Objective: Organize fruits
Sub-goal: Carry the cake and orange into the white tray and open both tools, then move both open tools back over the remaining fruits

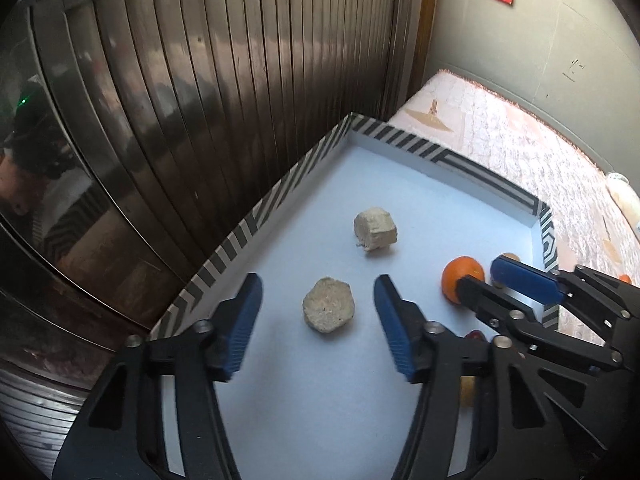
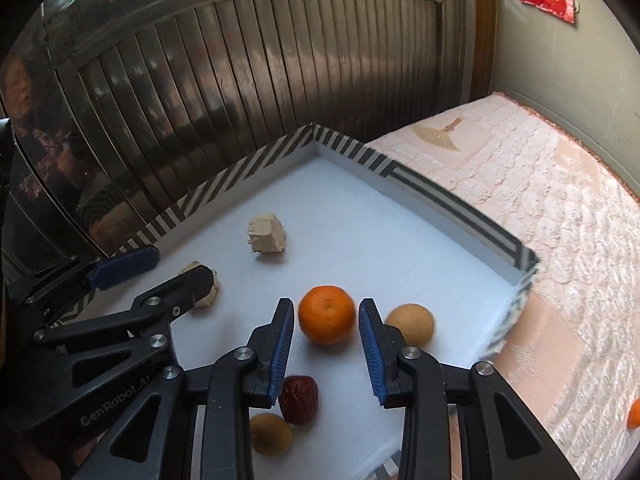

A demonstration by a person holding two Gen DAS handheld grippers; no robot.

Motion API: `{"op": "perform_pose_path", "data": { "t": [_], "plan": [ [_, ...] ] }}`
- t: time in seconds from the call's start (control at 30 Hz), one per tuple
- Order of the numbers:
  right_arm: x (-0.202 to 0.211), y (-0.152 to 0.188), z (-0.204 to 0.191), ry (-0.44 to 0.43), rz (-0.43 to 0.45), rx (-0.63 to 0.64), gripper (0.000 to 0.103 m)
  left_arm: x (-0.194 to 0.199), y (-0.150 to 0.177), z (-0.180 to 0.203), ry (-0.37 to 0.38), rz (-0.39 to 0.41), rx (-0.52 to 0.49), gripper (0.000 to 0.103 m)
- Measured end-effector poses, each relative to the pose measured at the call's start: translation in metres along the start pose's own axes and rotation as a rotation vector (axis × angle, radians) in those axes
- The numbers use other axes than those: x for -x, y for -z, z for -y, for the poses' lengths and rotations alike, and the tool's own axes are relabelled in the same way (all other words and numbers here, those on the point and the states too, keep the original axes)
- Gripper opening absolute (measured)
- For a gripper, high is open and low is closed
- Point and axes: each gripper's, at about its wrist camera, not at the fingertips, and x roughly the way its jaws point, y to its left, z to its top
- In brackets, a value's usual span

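Note:
A white tray with a black-and-white striped rim holds the fruit. My left gripper is open, its blue fingers on either side of a beige hexagonal chunk. A second beige chunk lies farther in; it also shows in the right wrist view. My right gripper is open around an orange mandarin. A brown round fruit lies right of it. A red date and another brown fruit lie under the right gripper.
A dark slatted metal shutter stands just behind the tray. A pink patterned cloth covers the surface to the right, with another orange fruit at its edge. A grey wall stands behind it.

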Motion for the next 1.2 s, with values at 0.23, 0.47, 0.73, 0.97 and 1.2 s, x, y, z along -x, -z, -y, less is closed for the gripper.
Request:
{"op": "perform_pose_path", "data": {
  "t": [0.23, 0.47, 0.73, 0.97, 1.2],
  "plan": [
    [0.04, 0.016, 0.006, 0.072, 0.085, -0.023, 0.035, 0.024, 0.0, 0.02, 0.013, 0.066, -0.035, 0.062],
    [0.087, 0.044, 0.036, 0.166, 0.135, -0.093, 0.037, 0.046, 0.005, 0.071, 0.082, 0.121, -0.112, 0.062],
    [0.139, 0.082, 0.072, 0.285, 0.144, -0.166, 0.048, 0.056, 0.014, 0.144, 0.194, 0.121, -0.232, 0.062],
    [0.183, 0.124, 0.109, 0.382, 0.141, -0.246, 0.048, 0.069, 0.026, 0.197, 0.28, 0.119, -0.316, 0.062],
    [0.222, 0.161, 0.146, 0.466, 0.15, -0.334, 0.048, 0.076, 0.042, 0.237, 0.321, 0.112, -0.385, 0.062]
  ]
}}
